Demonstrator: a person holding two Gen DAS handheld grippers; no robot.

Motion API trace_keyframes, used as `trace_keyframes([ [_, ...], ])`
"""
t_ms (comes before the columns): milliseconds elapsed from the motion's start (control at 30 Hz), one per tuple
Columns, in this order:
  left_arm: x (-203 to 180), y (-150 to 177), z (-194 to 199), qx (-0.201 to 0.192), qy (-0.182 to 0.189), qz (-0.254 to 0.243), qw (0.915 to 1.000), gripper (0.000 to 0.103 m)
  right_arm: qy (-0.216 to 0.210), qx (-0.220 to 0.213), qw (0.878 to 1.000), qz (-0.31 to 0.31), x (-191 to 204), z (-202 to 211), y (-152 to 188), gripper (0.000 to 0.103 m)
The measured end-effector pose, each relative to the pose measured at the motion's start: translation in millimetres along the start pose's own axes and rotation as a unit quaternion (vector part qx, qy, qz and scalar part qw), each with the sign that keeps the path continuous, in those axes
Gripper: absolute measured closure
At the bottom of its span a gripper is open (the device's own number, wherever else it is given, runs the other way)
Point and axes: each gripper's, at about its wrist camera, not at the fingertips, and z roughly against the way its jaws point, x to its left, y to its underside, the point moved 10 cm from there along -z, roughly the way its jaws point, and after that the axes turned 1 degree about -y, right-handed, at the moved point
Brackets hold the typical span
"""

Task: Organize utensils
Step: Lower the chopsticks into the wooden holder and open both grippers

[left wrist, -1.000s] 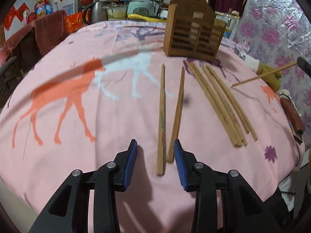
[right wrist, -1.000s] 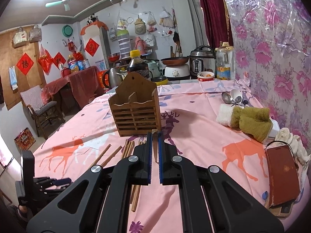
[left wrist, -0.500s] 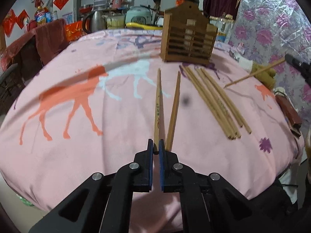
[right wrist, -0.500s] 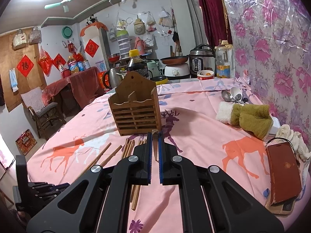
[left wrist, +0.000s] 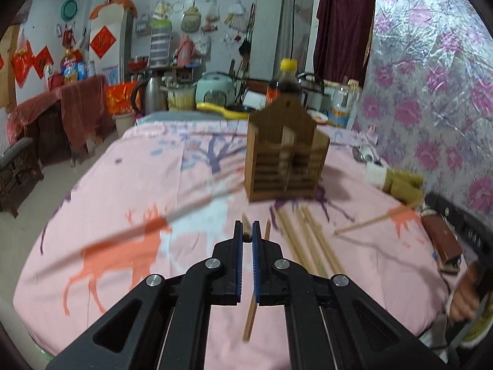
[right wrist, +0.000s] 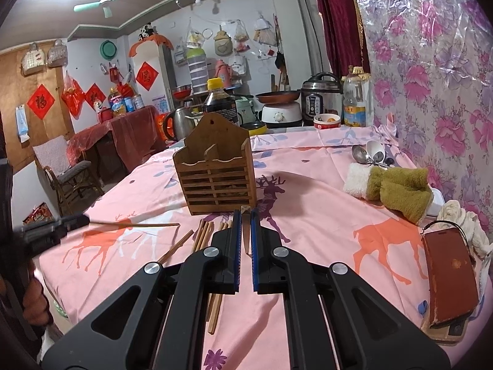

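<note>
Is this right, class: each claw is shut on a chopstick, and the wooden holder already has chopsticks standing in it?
Not quite. In the right wrist view the wooden holder shows no chopsticks inside. Each claw, left claw and right claw, is indeed shut on a chopstick.

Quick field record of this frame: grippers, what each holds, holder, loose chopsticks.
left gripper: shut on a chopstick, off the cloth
right gripper: shut on a chopstick, also raised
wooden holder: upright on the tablecloth, no chopsticks visible in it
loose chopsticks: lying in front of the holder
</note>
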Motion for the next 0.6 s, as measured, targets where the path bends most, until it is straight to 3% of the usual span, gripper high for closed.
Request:
trace_keyframes([
  [233, -11, -50, -4, -0.019, 0.013, -0.007, 0.9997, 0.097, -0.003, -0.014, 1.000, 0.007, 1, 5, -16, 0.097],
  [600, -22, -100, -12, -0.030, 0.028, -0.019, 0.9990, 0.097, -0.005, -0.019, 1.000, 0.012, 6, -11, -48, 0.097],
])
